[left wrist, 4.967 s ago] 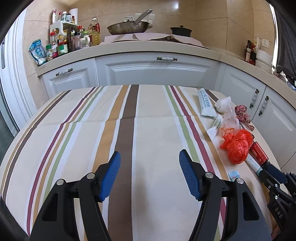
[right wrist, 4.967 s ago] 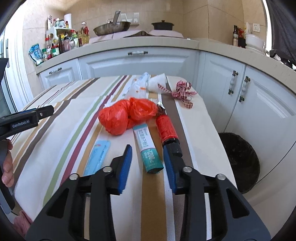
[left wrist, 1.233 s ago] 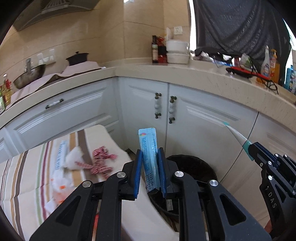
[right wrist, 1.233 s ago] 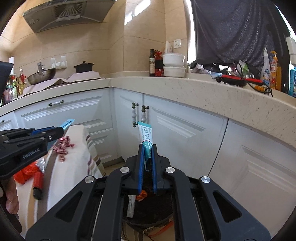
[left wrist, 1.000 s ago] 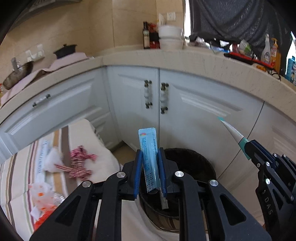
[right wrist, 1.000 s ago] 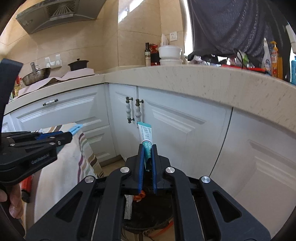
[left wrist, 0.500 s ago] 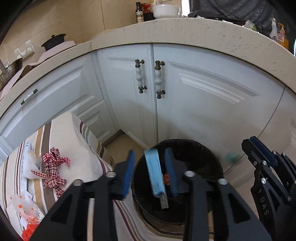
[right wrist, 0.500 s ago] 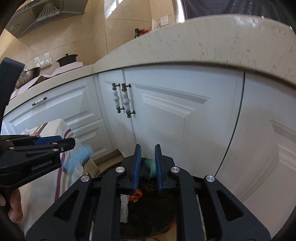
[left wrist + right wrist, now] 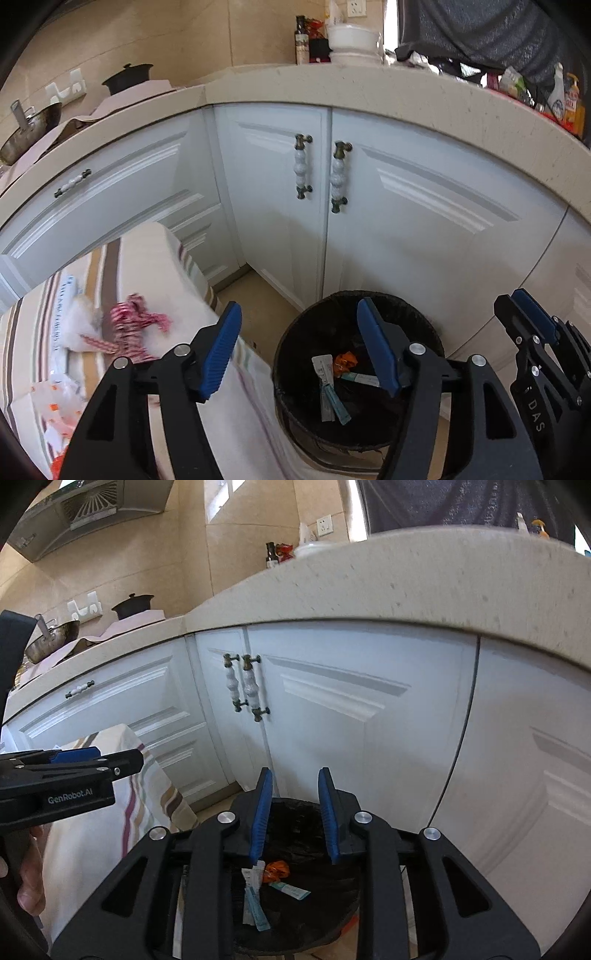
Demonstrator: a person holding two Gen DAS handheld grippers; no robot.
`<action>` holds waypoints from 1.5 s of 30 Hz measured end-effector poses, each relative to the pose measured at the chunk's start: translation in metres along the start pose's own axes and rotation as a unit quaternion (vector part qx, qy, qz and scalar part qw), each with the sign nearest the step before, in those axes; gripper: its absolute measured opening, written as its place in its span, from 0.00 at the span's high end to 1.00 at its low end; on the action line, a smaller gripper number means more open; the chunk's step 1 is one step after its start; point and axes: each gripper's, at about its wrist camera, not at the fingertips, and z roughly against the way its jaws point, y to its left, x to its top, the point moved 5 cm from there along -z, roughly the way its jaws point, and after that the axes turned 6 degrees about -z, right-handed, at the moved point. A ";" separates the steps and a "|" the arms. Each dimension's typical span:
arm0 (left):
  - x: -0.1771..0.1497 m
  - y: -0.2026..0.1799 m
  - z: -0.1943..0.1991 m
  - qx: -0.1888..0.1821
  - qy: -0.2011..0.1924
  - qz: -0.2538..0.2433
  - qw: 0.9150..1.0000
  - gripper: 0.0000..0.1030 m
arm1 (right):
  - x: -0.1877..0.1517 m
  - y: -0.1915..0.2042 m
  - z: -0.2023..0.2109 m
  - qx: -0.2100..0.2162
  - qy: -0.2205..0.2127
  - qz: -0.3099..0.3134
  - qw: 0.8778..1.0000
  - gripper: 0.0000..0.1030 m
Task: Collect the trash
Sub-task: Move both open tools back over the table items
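I am holding both grippers over the black bin (image 9: 354, 373), which is standing on the floor against the white cabinet doors (image 9: 388, 229); everything below is placed relative to that bin. The left gripper (image 9: 303, 350) is hanging above the bin's near rim with its jaws well apart and nothing between them; they have just been opening. The right gripper (image 9: 295, 812) is hovering over the bin's mouth with a narrower gap between its blue pads, also holding nothing, and it too has just been opening.

Inside the bin I am seeing the light-blue sachet (image 9: 334, 400) lying on the black liner, the teal-and-white tube (image 9: 290, 890) just beside it, an orange scrap (image 9: 277, 869) close by, and a pale wrapper (image 9: 321, 365) against the sachet; so I am judging this pair of drops as finished.

Left of the bin, the striped tablecloth (image 9: 155, 258) is still carrying trash: a red-and-white checked ribbon (image 9: 133, 328), a crumpled white tissue (image 9: 79, 321) touching it, a long white packet (image 9: 61, 306) beyond that, and clear wrappers with orange print (image 9: 55, 406) nearer my camera; a sliver of red is showing at the frame's lower edge, too cropped for me to name. I am reckoning the job as partly done, with several more trips from cloth to bin remaining.
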 end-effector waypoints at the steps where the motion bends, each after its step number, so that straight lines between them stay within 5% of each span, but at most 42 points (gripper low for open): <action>1: -0.001 0.003 0.006 0.002 -0.004 0.002 1.000 0.35 | 0.001 0.005 0.005 0.004 -0.002 0.002 1.000 0.75; 5: -0.009 0.024 0.031 0.018 -0.020 0.009 1.000 0.32 | 0.005 0.025 0.021 0.021 -0.009 0.006 1.000 0.65; 18: -0.058 0.124 0.114 0.124 -0.054 0.053 0.989 0.29 | -0.004 0.117 0.065 0.108 -0.005 0.045 0.993 0.65; 28: -0.113 0.189 0.150 0.187 -0.039 0.107 0.976 0.28 | -0.034 0.183 0.087 0.162 0.021 0.089 0.983 0.65; 37: -0.160 0.225 0.160 0.216 -0.008 0.147 0.965 0.28 | -0.059 0.219 0.094 0.186 0.049 0.122 0.974 0.65; 45: -0.174 0.235 0.160 0.210 -0.001 0.162 0.964 0.28 | -0.070 0.232 0.091 0.178 0.076 0.141 0.971 0.65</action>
